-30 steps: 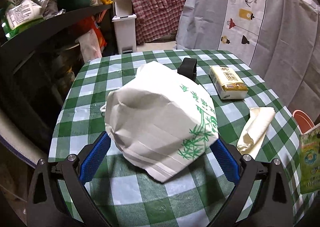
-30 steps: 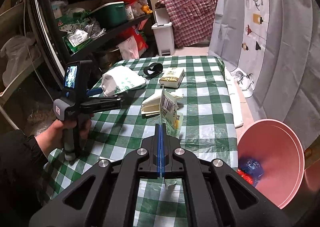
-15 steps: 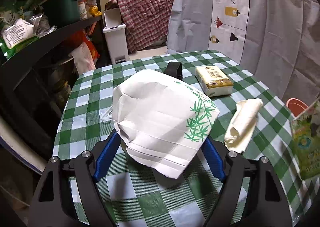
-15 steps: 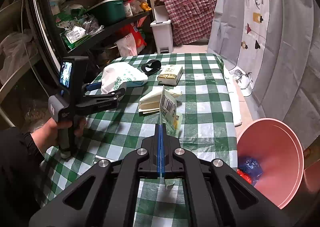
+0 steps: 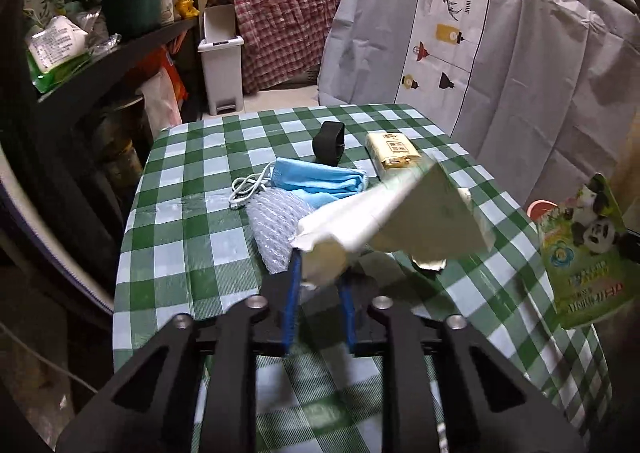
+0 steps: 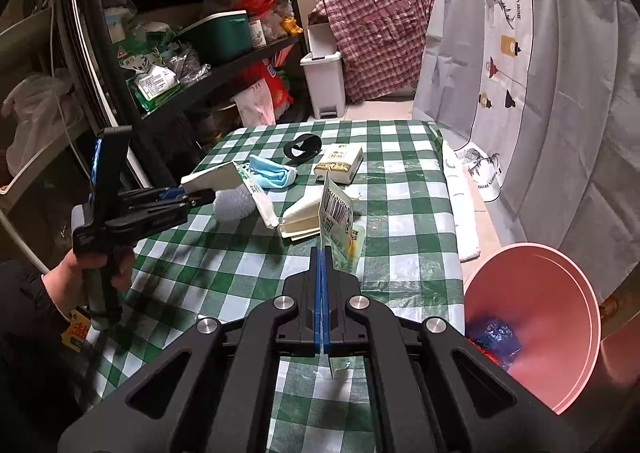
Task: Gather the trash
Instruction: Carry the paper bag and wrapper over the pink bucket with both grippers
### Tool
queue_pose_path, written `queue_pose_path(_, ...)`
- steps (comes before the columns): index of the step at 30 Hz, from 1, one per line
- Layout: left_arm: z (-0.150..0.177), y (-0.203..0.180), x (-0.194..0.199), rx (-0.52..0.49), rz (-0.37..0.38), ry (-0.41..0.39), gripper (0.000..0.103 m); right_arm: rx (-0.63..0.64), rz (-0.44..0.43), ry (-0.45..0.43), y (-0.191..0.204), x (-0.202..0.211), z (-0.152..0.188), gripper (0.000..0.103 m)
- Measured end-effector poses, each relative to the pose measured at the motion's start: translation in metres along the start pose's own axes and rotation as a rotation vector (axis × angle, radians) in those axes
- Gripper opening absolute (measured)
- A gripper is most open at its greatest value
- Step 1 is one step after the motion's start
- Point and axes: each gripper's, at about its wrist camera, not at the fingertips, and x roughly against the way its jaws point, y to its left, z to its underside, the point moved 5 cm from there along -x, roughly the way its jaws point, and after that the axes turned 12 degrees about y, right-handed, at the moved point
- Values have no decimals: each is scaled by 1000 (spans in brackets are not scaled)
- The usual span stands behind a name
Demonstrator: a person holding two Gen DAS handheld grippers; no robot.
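Your left gripper (image 5: 318,273): jaws closing, w/ the edge of the white paper bag (image 5: 384,213) pinched between the blue pads; bag is tilted, clear of the checked table (image 5: 180,221). Just beyond it, on the cloth: bubble wrap (image 5: 274,225) and a blue face mask (image 5: 316,179), touching. Farther: black strap (image 5: 329,139), tissue pack (image 5: 394,149) to its right. Your right gripper (image 6: 322,253): fingers together, clamped on a thin green wrapper (image 6: 338,221), upright. Pink bin (image 6: 540,317): near right, beside the table, w/ blue and red scraps inside.
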Motion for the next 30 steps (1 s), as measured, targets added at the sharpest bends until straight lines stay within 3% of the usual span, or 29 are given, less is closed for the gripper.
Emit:
queue_pose_path(3, 4, -4, 10, -6, 8, -12, 2, -2, 2, 1, -1, 3, 2, 0)
queue_pose_path(11, 15, -9, 28, -9, -14, -31, 1, -3, 7, -2, -1, 9, 5, 0)
queue_pose_path(18, 13, -11, 59, 28, 55, -62, 1, -4, 3, -9, 0, 13, 5, 0)
queue_pose_path(30, 16, -41, 101, 13, 83, -101, 1, -2, -17, -47, 5, 33, 9, 0)
